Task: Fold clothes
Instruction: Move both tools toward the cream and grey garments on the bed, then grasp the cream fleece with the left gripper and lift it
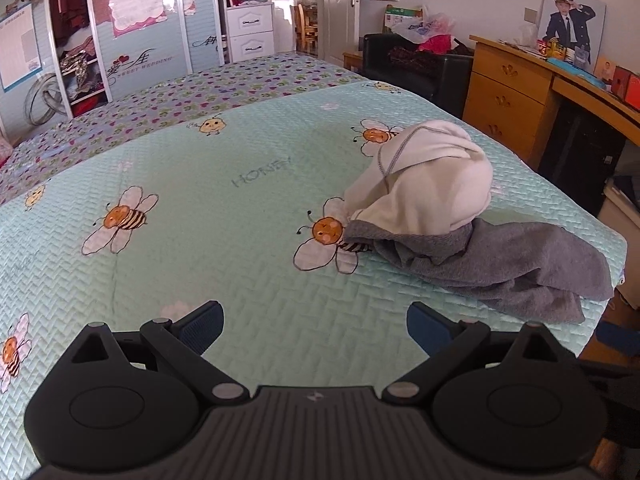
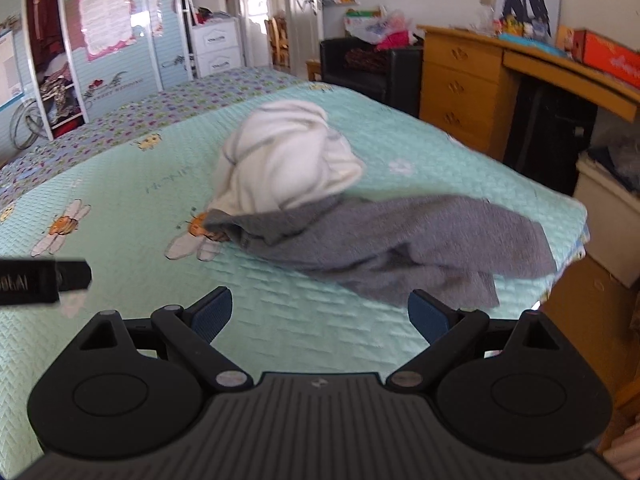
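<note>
Grey-and-white hoodie (image 1: 460,220) left crumpled on bee-print bedspread (image 1: 200,220) (near right edge); left gripper (image 1: 314,330) and right gripper (image 2: 320,316) held spread wide, nothing grasped.

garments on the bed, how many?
2, heaped together near the right edge of the mint bee-print quilted bedspread: a bunched white fleece garment on top, a crumpled grey knit garment beneath it. More may be hidden inside the heap.

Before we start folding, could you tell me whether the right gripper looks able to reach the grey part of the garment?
Probably yes: the right gripper is open, the grey part of the garment lies just ahead, and only bare bedspread lies between them.
</note>
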Available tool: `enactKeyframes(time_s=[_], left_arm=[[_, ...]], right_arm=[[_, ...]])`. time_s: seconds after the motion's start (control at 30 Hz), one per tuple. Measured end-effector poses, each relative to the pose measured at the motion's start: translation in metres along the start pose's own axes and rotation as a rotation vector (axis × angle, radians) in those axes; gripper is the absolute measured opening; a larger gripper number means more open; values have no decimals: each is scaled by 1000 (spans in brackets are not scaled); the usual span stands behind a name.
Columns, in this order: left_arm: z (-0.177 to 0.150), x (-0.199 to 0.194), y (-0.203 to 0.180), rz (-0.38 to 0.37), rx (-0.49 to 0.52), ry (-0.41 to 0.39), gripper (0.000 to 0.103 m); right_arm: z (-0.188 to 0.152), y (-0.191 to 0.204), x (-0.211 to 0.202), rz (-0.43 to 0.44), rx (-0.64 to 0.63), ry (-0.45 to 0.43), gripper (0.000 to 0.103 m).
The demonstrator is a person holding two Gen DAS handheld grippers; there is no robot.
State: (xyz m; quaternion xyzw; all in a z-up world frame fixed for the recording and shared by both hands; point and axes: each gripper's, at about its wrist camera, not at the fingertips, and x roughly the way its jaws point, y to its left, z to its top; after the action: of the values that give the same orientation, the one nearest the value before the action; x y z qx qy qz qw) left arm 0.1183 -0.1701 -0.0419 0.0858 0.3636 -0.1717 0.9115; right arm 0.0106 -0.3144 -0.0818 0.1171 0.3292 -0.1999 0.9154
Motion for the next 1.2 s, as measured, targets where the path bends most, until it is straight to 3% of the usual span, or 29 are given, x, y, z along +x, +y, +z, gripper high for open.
enactKeyframes(time_s=[0.27,0.4,0.57,0.63,0.73,0.83,0.87,0.9,1.0,1.13,1.2], left_arm=[[51,77,-50,-109,56,-23,100],[70,132,-80,-81,125,1,98],[67,197,-104,-71,233,78,103],[60,212,-103,-101,217,118,103],[54,216,-90,-140,111,149,103],[52,209,-83,-162,86,167,101],[52,205,-84,-175,90,164,86],[54,200,-86,-189,97,160,63],[59,184,-98,-190,126,135,50],[60,176,-99,-172,108,107,59],[59,168,-98,-136,115,100,70]], right_arm=[[-5,-53,24,-25,125,30,95],[-9,-72,39,-39,157,57,95],[-15,-94,60,-65,194,98,95],[-18,-100,69,-75,210,121,95],[-21,-105,75,-74,224,138,95],[-21,-105,72,-60,227,123,95],[-20,-104,70,-55,228,114,95],[-19,-103,68,-49,228,105,95],[-10,-107,60,-15,266,27,95],[10,-116,49,58,348,-107,95],[29,-112,44,67,333,-147,95]])
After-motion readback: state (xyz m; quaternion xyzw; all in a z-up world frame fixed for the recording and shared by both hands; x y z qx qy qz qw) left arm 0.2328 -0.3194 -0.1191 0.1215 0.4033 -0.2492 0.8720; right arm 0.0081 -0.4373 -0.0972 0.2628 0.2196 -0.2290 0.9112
